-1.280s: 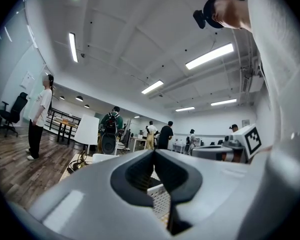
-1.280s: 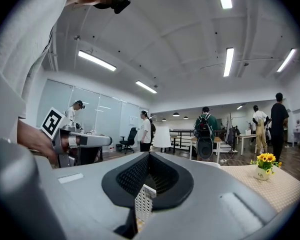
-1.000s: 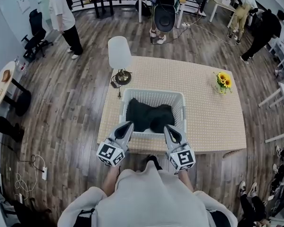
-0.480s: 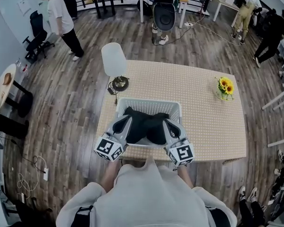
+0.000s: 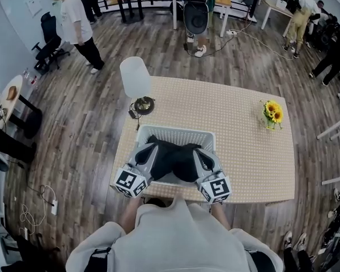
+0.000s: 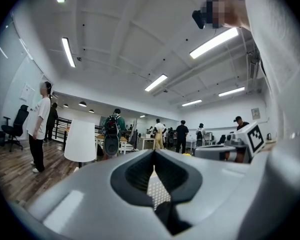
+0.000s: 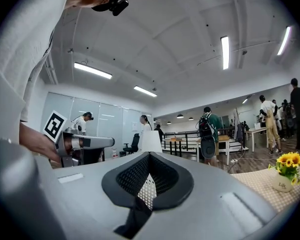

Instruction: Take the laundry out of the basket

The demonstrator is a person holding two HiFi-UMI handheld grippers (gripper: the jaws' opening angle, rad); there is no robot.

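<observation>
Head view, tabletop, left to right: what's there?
Lamp → laundry basket, with the dark laundry in it → sunflower vase.

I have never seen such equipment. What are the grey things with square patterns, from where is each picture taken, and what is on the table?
A person holds two hand tools: a left gripper and a right gripper; the patterned cubes are part of them. The wide picture comes from a camera on the person's head, looking down. The other two come from cameras riding on the grippers. On the table stand a white laundry basket, a lamp and sunflowers. Both grippers are closed on a dark garment.
</observation>
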